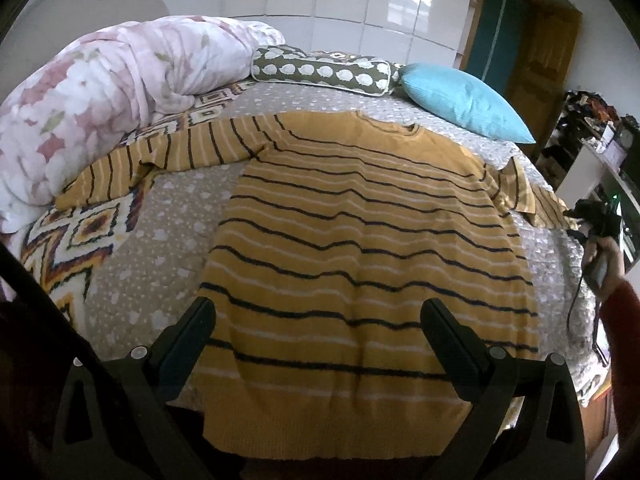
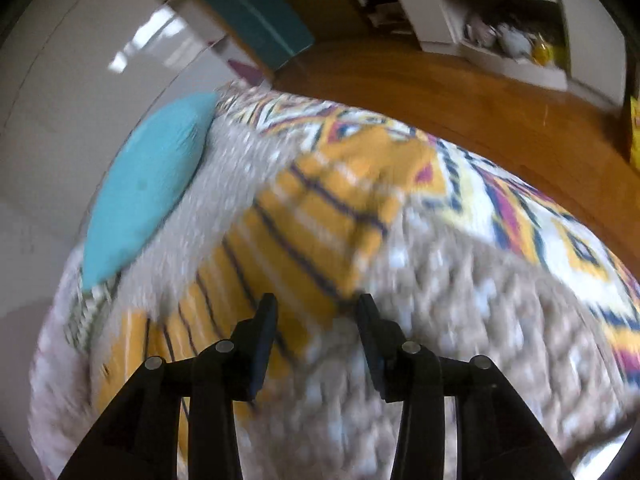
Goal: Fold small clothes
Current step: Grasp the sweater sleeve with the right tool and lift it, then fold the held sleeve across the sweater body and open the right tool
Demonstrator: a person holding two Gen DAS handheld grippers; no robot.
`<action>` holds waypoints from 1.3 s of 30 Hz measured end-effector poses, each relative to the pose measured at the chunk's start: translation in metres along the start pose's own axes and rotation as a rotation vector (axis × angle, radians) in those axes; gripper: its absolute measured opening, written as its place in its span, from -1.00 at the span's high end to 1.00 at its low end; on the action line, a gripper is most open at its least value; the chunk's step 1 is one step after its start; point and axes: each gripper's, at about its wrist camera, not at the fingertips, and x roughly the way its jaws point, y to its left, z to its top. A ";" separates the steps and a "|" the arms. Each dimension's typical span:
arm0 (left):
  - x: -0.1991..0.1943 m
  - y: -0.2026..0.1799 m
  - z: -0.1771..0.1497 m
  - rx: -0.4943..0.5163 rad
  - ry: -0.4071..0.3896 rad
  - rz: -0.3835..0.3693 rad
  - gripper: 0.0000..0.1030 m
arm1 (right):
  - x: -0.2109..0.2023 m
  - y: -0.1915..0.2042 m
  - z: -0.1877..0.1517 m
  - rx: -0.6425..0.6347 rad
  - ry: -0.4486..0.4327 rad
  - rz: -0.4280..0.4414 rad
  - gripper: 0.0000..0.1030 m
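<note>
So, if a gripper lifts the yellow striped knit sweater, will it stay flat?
Probably not. The yellow striped knit sweater already ripples and its hem drapes over the bed edge, so it would likely sag. Its fuzzy knit probably grips rather than slips.

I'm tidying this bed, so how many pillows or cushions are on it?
2: an olive bolster cushion with white spots at the head of the bed, and a plain turquoise pillow right of it. The bunched pink floral duvet may hide more.

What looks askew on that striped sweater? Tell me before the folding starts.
The sweater lies flat, but its sleeves are untidy. One sleeve trails crookedly onto the patterned blanket beside the floral duvet. The other sleeve is bunched near the bed edge. Both tongs, left and right, are open.
</note>
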 end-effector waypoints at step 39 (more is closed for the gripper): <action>-0.055 0.178 -0.021 -0.320 -0.187 0.095 -0.98 | 0.068 0.409 -0.412 -1.271 0.124 0.004 0.87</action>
